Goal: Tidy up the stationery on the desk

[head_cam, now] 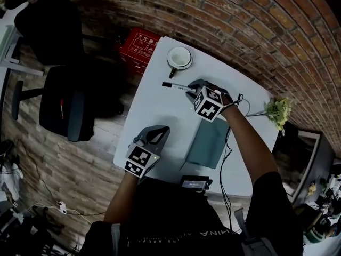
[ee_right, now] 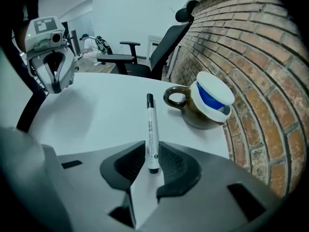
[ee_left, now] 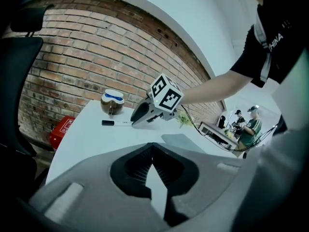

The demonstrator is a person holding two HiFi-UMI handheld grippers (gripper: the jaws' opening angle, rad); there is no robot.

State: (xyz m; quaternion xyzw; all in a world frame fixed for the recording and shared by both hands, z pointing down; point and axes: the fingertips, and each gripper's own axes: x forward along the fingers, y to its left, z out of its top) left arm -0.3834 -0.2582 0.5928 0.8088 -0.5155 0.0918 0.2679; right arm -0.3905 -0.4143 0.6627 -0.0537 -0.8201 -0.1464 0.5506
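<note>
White counter (head_cam: 154,116) fills the middle of the head view, set against a brick wall (head_cam: 240,20). A marker pen (head_cam: 176,86) with a white barrel and a black cap lies near the far edge, just beside a brown mug (head_cam: 179,58). The right gripper (head_cam: 193,88) points steeply down at the pen's uncapped end. The left gripper (head_cam: 157,134) hangs over the near left part of the counter, well apart from the pen. A teal notebook (head_cam: 208,142) lies flat between the two arms, and a small black device (head_cam: 195,183) sits at the near edge. A red box (head_cam: 139,44) stands on the floor beyond the counter's corner, a dark office chair (head_cam: 66,103) is off to the left, and a bunch of pale flowers (head_cam: 278,111) sits at the right corner.

In the left gripper view, its jaws are together with nothing between them. Beyond them the right gripper leans over the pen, the mug behind it.

In the right gripper view, its jaws stand apart on either side of the pen's rear end, which lies on the counter between them. The capped end points away. The mug, handle towards the pen, stands just to the right by the bricks.
</note>
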